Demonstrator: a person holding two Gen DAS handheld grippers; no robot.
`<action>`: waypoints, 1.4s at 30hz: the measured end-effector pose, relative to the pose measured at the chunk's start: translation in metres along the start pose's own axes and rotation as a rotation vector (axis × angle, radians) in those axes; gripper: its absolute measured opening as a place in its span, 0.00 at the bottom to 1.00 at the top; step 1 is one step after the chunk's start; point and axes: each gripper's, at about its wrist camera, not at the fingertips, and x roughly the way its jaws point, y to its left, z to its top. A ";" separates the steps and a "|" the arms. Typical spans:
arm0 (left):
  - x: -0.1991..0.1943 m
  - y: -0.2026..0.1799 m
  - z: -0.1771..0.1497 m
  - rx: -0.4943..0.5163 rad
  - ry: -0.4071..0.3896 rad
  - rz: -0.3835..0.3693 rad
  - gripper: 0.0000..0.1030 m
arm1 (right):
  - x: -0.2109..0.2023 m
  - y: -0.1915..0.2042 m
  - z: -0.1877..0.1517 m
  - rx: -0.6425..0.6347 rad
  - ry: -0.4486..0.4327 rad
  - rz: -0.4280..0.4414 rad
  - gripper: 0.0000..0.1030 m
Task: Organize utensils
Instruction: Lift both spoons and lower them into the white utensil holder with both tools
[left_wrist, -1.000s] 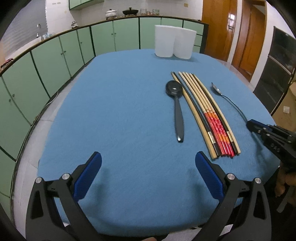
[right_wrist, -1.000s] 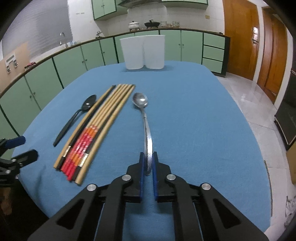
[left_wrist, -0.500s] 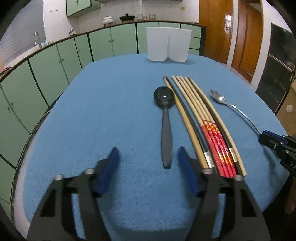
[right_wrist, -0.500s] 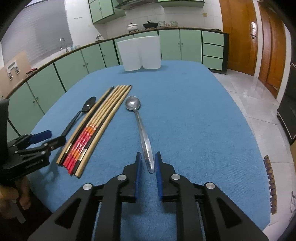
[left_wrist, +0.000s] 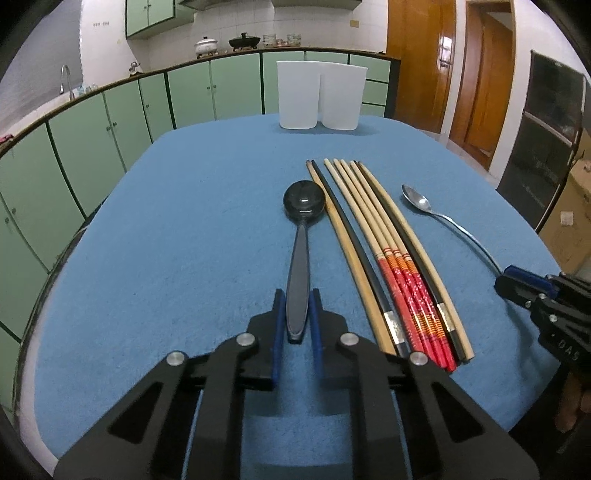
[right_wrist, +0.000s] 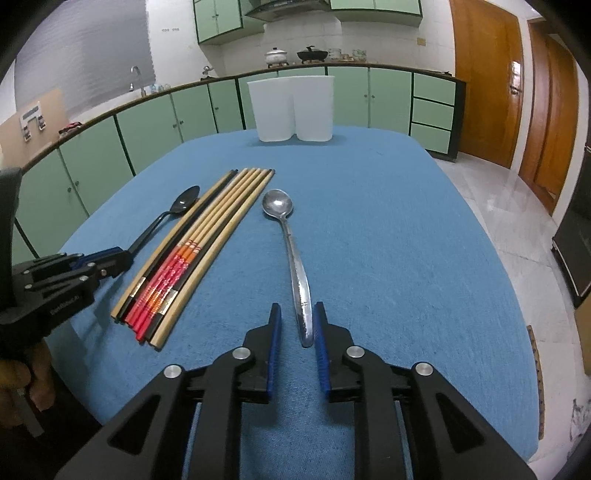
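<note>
The black spoon (left_wrist: 301, 254) lies in the middle of the left wrist view on the blue cloth (left_wrist: 166, 266), bowl toward the top of the frame and handle toward the bottom. The left gripper (left_wrist: 296, 317) has its two blue fingers (left_wrist: 277, 332) on both sides of the handle end, very close to it. I cannot tell if they already press the handle or only stand beside it.

Just to the right of this spoon in the same view lie the chopsticks (left_wrist: 388, 258) in one tight row: some plain wood, some black, and some with red and orange ends at the bottom of the frame. Further right lies the metal spoon (left_wrist: 417, 201).

In the right wrist view the metal spoon (right_wrist: 291, 258) lies in the center, bowl up, handle down. The right gripper (right_wrist: 298, 325) is released: its fingers (right_wrist: 320, 332) stand apart on both sides of the handle end, and the right-hand one is almost at the handle. The chopsticks (right_wrist: 192, 251) are to the left of it, and the black spoon (right_wrist: 173, 210) is at the far left, where the left gripper (right_wrist: 110, 258) comes in from the left edge.

At the top center of both views two white containers (left_wrist: 319, 96) stand touching, side by side, at the far edge of the cloth. Behind them are green cabinets (left_wrist: 110, 122).
</note>
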 end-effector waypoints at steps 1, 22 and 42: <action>-0.001 0.002 0.000 -0.009 0.001 -0.005 0.12 | 0.000 0.000 0.001 -0.002 0.005 0.011 0.08; -0.079 0.023 0.068 -0.037 -0.088 -0.039 0.11 | -0.066 0.012 0.084 0.000 -0.038 0.081 0.08; -0.104 0.021 0.130 0.027 -0.106 -0.126 0.11 | -0.088 0.006 0.135 -0.093 0.004 0.051 0.07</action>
